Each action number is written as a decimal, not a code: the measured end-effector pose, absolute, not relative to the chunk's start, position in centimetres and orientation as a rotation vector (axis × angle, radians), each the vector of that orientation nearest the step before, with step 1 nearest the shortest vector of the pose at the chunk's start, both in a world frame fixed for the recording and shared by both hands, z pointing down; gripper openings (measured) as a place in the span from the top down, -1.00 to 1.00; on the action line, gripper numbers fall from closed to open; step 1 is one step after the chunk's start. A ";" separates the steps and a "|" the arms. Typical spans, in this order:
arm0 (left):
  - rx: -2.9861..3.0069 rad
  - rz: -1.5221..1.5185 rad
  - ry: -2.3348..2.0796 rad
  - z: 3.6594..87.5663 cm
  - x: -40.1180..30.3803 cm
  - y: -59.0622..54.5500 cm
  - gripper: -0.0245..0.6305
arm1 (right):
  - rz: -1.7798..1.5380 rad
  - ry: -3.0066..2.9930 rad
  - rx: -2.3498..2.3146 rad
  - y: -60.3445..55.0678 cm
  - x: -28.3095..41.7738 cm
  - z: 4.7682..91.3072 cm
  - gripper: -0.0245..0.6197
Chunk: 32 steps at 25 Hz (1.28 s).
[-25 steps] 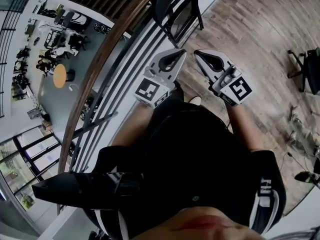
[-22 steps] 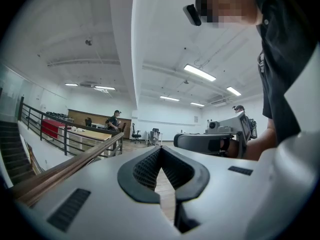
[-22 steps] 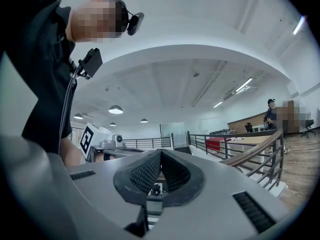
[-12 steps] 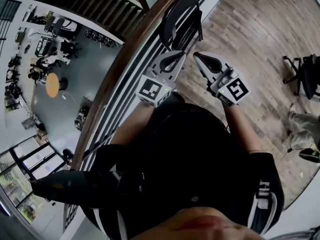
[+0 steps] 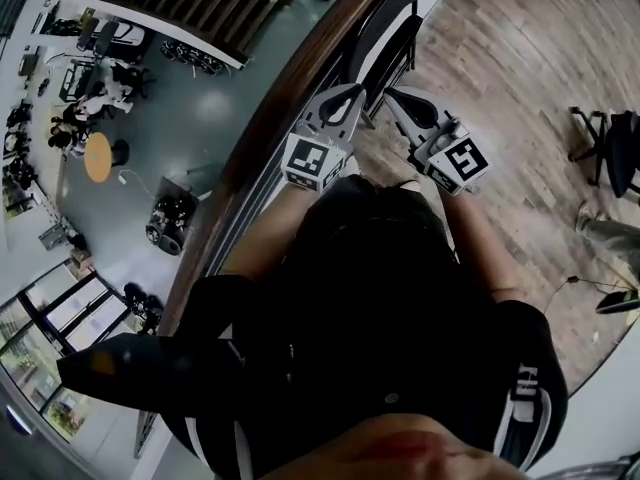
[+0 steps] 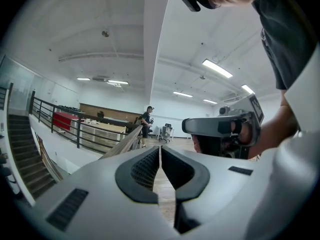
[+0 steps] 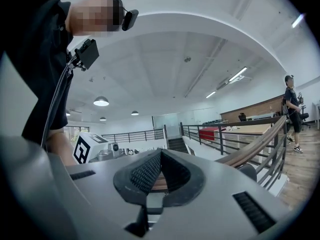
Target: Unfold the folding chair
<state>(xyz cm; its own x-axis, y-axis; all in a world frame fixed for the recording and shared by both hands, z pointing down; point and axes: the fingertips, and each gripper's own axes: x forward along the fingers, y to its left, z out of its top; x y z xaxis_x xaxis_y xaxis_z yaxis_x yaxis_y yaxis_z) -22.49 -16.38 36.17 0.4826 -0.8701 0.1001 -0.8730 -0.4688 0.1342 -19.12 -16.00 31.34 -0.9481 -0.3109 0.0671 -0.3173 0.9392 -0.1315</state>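
The black folding chair (image 5: 392, 20) stands folded flat against the railing at the top of the head view. My left gripper (image 5: 349, 91) and right gripper (image 5: 396, 94) are held side by side in front of the person's chest, tips toward the chair and just short of its lower legs. Both are shut with nothing between the pads. In the left gripper view its jaws (image 6: 160, 150) meet on a thin line, and the right gripper (image 6: 225, 131) shows beside them. The right gripper's jaws (image 7: 161, 154) are also together, pointing along the railing.
A wooden handrail (image 5: 268, 118) over dark bars runs diagonally on the left, with a drop to a lower floor (image 5: 150, 98) beyond. Wood flooring (image 5: 500, 58) spreads right. A black office chair (image 5: 612, 150) stands at the right edge. A person (image 6: 146, 125) stands far off.
Both grippers have moved forward together toward the folded chair, which now sits just beyond their tips. Both have stayed shut and empty.
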 end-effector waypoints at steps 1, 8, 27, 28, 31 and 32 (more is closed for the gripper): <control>2.542 0.031 -1.531 36.8 -22.8 -16.7 0.91 | 0.234 -3.040 0.494 -16.4 -19.4 31.9 0.90; 2.390 0.126 -1.633 42.9 -24.6 -19.0 0.91 | 0.343 -2.989 0.487 -18.8 -20.1 35.8 0.90; 2.050 0.403 -1.715 56.5 -27.5 -23.1 0.41 | 0.476 -2.952 0.462 -20.8 -20.1 39.4 0.90; 2.050 0.408 -1.714 56.8 -27.5 -23.4 0.40 | 0.481 -2.951 0.462 -20.9 -20.1 39.6 0.90; 2.028 0.406 -1.718 57.6 -27.9 -24.1 0.37 | 0.497 -2.946 0.478 -20.9 -19.9 40.0 0.90; 2.025 0.404 -1.714 57.9 -28.0 -24.4 0.37 | 0.501 -2.945 0.481 -20.9 -19.9 40.2 0.90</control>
